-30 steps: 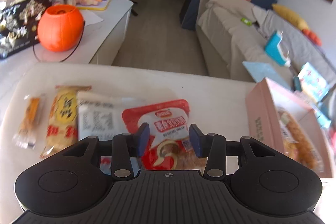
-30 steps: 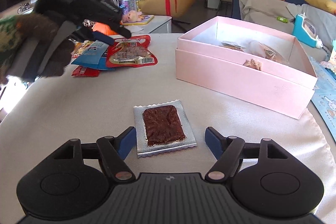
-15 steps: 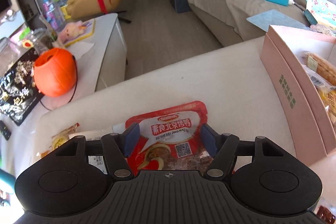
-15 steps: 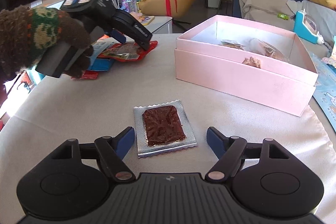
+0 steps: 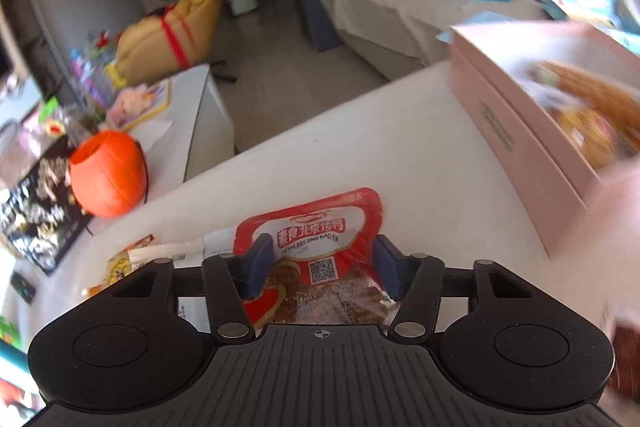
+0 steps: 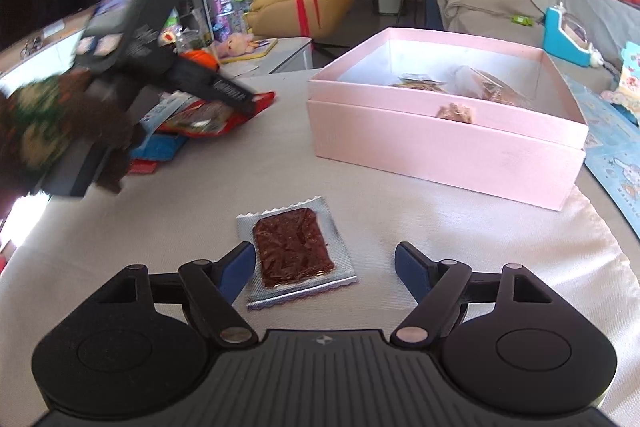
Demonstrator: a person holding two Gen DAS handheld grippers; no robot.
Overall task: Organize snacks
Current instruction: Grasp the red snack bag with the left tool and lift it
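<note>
My left gripper [image 5: 320, 267] is shut on a red snack packet [image 5: 320, 239] and holds it raised above the white table; it also shows in the right wrist view [image 6: 224, 95], gloved hand behind it. The pink box [image 6: 444, 143] with several snacks inside stands to the right, its wall in the left wrist view [image 5: 516, 155]. My right gripper [image 6: 324, 267] is open, low over the table, with a silver packet of dark brown jerky [image 6: 292, 247] between its fingers, nearer the left one.
A pile of other snack packets [image 6: 160, 143] lies at the table's left side, also under the left gripper [image 5: 132, 259]. An orange pumpkin bucket [image 5: 106, 179] stands on a side table beyond. A sofa [image 6: 500, 3] lies behind the box.
My left gripper has lifted the red packet off the pile and swung right toward the pink box. My right gripper has stayed over the jerky packet.
</note>
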